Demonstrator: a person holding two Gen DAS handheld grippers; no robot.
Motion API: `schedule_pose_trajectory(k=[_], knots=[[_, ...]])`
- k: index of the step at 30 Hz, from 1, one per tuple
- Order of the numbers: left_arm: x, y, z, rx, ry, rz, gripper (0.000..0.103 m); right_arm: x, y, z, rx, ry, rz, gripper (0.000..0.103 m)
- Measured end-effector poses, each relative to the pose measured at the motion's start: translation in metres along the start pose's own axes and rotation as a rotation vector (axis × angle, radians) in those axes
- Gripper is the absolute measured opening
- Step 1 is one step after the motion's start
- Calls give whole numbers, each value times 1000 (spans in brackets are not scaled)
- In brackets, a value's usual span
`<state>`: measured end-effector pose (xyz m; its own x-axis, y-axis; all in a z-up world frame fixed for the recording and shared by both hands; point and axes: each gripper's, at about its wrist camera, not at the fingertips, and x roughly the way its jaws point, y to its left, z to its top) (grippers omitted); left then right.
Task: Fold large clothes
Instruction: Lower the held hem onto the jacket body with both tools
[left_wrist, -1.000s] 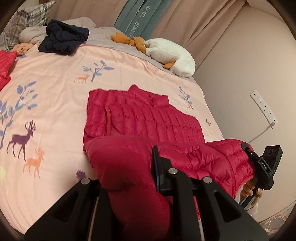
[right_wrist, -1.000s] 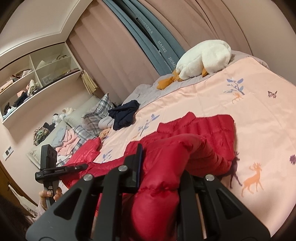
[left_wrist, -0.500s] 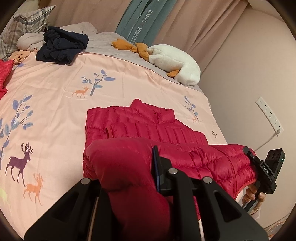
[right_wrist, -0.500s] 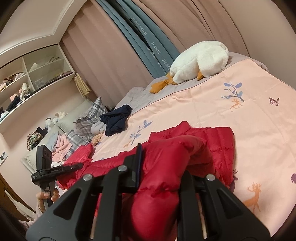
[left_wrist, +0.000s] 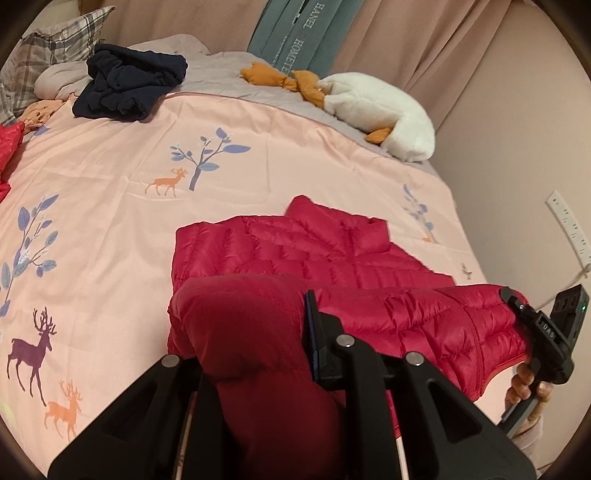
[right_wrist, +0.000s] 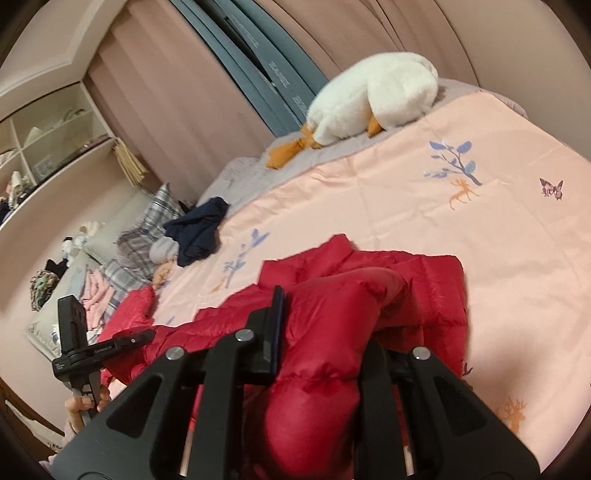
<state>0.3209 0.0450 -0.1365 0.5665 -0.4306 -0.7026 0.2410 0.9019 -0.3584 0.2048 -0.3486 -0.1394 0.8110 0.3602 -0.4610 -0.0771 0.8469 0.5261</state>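
A red puffer jacket (left_wrist: 332, 254) lies flat on the pink bedspread (left_wrist: 110, 206), collar towards the curtains, and its near hem is lifted and doubled back over the body. My left gripper (left_wrist: 251, 332) is shut on one bunched corner of that hem. At the right edge of the left wrist view my right gripper (left_wrist: 511, 297) clamps the other corner, with a hand (left_wrist: 524, 387) on its handle. The right wrist view has my right gripper (right_wrist: 325, 325) shut on red fabric (right_wrist: 332, 295). The left gripper (right_wrist: 147, 334) holds the stretched hem at the far left.
A white plush goose (left_wrist: 376, 107) lies at the bed's far edge by the curtains (left_wrist: 406, 33). A navy garment (left_wrist: 129, 85), plaid pillows (left_wrist: 44, 55) and another red garment (right_wrist: 129, 314) sit to the left. A wall with a socket strip (left_wrist: 569, 225) borders the bed on the right.
Both grippers have carried the lifted hem farther over the jacket towards its collar and slightly lower. Less of the flat jacket shows beyond the fold. Both grips hold as before.
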Motion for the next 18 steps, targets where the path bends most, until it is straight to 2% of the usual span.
schedule_pose_trajectory(k=[18], knots=[[36,7,12,-4,22,41,15,38,-19,6,26,52,-53,17]])
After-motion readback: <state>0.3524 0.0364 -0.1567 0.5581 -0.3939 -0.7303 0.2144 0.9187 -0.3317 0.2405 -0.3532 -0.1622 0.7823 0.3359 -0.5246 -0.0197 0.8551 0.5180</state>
